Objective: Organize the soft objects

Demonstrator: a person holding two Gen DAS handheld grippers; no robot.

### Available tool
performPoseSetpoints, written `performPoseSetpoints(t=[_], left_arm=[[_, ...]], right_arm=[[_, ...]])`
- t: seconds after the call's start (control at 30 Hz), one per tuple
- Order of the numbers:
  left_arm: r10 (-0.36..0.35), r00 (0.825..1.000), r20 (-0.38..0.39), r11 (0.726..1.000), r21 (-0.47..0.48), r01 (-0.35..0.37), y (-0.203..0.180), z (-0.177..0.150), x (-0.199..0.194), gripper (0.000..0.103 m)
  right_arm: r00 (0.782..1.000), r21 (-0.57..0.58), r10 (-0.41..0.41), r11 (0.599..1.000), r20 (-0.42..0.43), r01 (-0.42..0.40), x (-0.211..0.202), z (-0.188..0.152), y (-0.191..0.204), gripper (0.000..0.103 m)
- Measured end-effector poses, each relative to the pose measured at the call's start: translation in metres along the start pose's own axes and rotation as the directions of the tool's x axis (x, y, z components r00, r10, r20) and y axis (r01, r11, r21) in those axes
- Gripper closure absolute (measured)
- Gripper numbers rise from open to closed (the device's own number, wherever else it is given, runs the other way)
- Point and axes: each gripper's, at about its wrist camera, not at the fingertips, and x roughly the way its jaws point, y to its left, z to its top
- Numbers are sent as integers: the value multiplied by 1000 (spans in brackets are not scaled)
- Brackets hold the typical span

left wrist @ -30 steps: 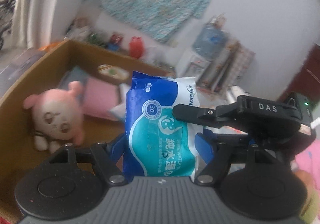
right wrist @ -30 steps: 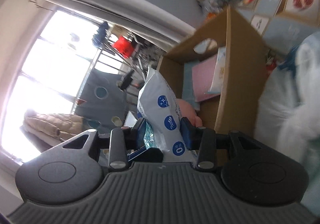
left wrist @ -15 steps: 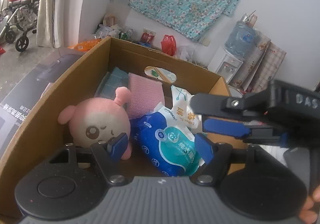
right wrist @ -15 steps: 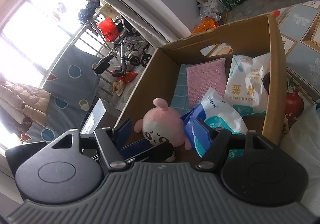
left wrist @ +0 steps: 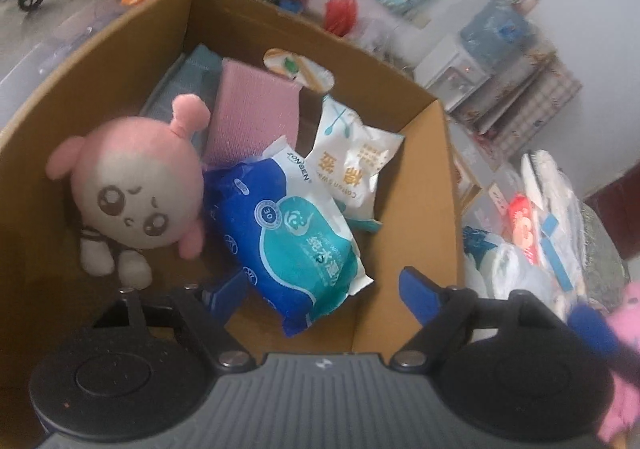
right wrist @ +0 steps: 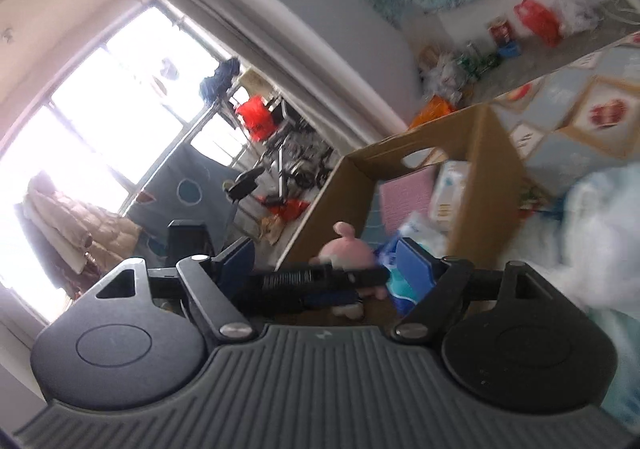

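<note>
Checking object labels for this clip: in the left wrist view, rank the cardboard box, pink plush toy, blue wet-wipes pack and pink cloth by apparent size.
1. cardboard box
2. blue wet-wipes pack and pink plush toy: look alike, not ranked
3. pink cloth, partly hidden and farther from the camera, so unsure

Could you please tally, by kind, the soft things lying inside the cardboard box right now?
Plush toys: 1, pink plush
Plastic packets: 2, blue wipes pack, white cotton swab bag
Folded cloths: 2, pink cloth, teal cloth
Total: 5
</note>
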Motion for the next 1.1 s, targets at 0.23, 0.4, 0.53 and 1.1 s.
performPoseSetpoints(t=[0.23, 0.4, 0.53, 1.1], left_arm=[[92, 988, -126, 982, -153, -111, 2, 11, 46, 16], [122, 984, -130, 951, -267, -153, 1, 18, 55, 14], [188, 973, -135, 932, -288, -220, -7, 23, 66, 8], [385, 908, -166, 923, 76, -378, -21, 9, 92, 14]], right_arm=[[995, 62, -33, 998, 92, 27, -71, -12, -44, 23], [992, 91, -18, 996, 123, 7, -95, -18, -70, 22], [991, 115, -5, 993, 136, -11, -104, -23, -86, 22], [988, 172, -12, 985, 157, -16, -113, -30, -110, 19]])
